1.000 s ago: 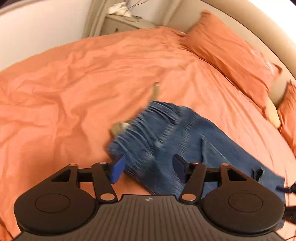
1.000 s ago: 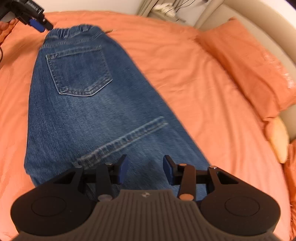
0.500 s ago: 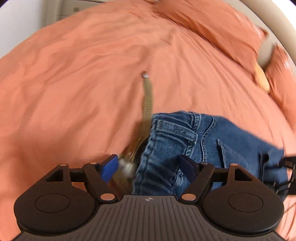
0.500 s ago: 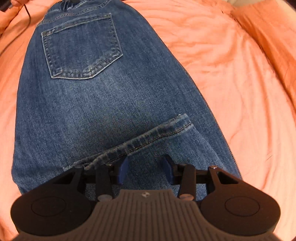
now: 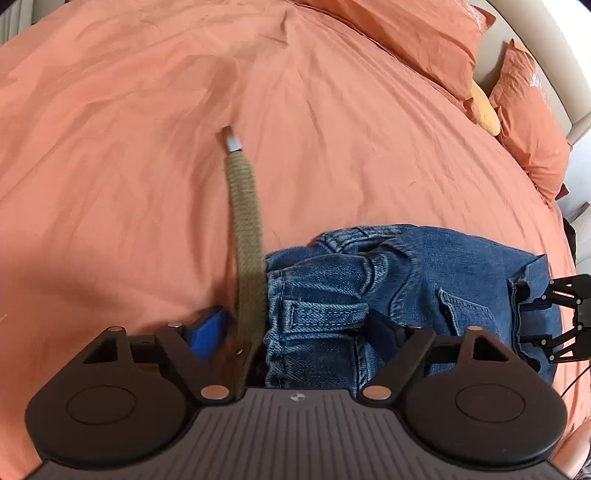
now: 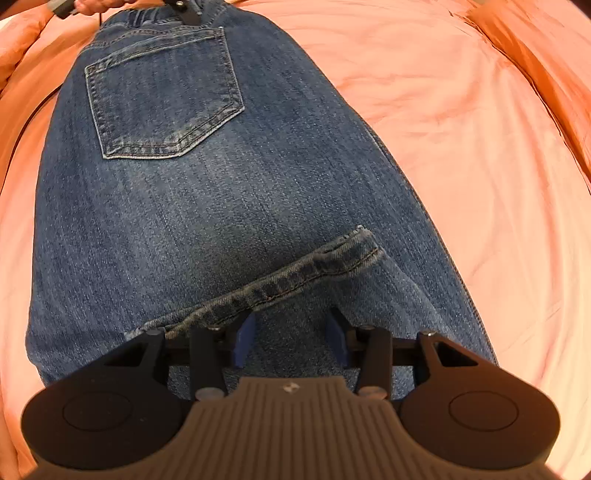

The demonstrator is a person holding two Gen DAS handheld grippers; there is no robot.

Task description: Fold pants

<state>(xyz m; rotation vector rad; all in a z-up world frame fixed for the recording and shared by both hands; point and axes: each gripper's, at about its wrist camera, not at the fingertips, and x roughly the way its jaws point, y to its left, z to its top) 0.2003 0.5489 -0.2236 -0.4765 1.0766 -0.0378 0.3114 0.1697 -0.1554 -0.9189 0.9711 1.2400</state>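
Blue jeans (image 6: 207, 206) lie flat on the orange bed, back pocket up, with a leg hem (image 6: 280, 280) folded back across them. My right gripper (image 6: 291, 338) is open just above the folded leg near the hem. In the left wrist view the waistband (image 5: 317, 314) and an olive belt (image 5: 247, 236) lie between the fingers of my open left gripper (image 5: 295, 332). The right gripper also shows at the right edge of the left wrist view (image 5: 565, 317). The left gripper shows at the top of the right wrist view (image 6: 184, 9), at the waistband.
The orange bedsheet (image 5: 147, 129) spreads all around the jeans. Orange pillows (image 5: 424, 40) lie at the far right by the beige headboard. A yellow cushion (image 5: 485, 112) sits between the pillows.
Both grippers have moved down closer to the jeans. The left one now straddles the waistband and belt. The right one has closed in on the folded leg near the hem.
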